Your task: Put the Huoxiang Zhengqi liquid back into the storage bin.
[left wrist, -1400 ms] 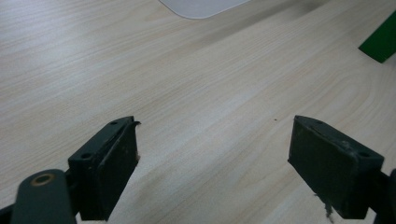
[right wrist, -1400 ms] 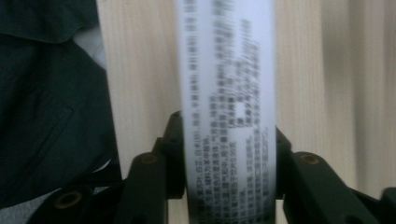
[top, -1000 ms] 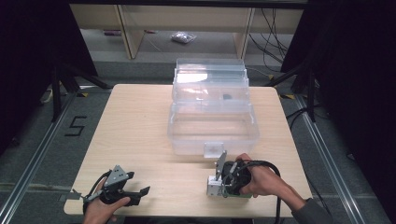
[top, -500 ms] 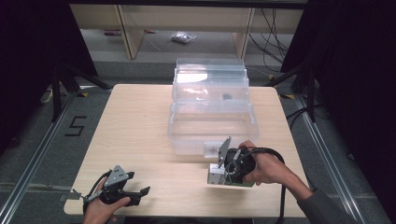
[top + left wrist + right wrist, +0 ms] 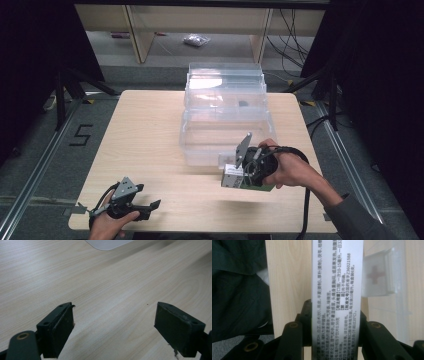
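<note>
High view gives me the wooden counter (image 5: 150, 135) carrying a clear plastic box (image 5: 225, 117). Just before the box, my right gripper (image 5: 239, 169) pinches a white medicine carton (image 5: 337, 290). At the near left, my left gripper (image 5: 145, 207) is spread, holding nothing.

A pale wooden table (image 5: 150, 130) fills the middle of the frame. On the grey floor at upper centre lies a small clear bag (image 5: 195, 41); a "5" mark (image 5: 80, 135) sits at left, with black cables (image 5: 295, 35) at upper right.
</note>
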`<state>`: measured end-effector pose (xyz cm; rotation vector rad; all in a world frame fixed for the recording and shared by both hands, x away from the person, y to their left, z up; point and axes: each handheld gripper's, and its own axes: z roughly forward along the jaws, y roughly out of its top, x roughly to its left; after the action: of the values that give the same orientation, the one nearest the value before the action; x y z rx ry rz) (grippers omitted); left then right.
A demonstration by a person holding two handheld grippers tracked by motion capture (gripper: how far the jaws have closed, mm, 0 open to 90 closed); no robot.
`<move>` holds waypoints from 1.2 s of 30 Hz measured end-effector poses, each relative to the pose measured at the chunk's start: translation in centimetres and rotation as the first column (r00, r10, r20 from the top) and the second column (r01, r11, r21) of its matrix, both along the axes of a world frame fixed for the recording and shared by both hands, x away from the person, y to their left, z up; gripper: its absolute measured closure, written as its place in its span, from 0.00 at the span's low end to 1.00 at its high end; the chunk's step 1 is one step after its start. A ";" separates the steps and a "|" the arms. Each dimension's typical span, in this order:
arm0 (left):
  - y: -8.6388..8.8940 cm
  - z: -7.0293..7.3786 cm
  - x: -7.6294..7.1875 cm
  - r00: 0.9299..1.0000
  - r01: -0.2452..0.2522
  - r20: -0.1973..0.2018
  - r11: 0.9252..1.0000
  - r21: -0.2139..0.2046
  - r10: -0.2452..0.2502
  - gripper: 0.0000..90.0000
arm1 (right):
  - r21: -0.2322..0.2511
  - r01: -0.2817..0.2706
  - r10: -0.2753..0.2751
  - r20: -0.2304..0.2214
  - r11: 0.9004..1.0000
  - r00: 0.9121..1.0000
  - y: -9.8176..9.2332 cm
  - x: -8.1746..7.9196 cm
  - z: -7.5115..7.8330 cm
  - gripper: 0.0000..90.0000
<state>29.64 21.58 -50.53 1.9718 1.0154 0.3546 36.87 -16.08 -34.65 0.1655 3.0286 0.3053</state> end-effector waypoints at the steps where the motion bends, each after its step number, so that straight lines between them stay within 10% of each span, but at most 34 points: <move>1: 0.0 0.0 0.0 1.000 0.001 0.003 1.000 -0.002 -0.001 0.17 | 0.002 -0.011 0.011 0.002 1.000 1.000 0.0 0.1 0.3 0.72; 19: 0.0 0.1 0.0 1.000 -0.005 -0.004 1.000 0.001 0.005 0.17 | -0.002 0.004 -0.003 0.066 1.000 0.998 -0.1 2.4 4.8 0.72; 36: 0.1 0.0 0.0 1.000 -0.007 -0.003 1.000 0.002 0.007 0.17 | -0.001 -0.023 0.023 0.108 1.000 0.994 -0.2 7.6 5.5 0.72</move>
<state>29.62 21.64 -50.49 1.9717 1.0247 0.3566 44.45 -16.29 -29.10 0.1108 2.9251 0.3067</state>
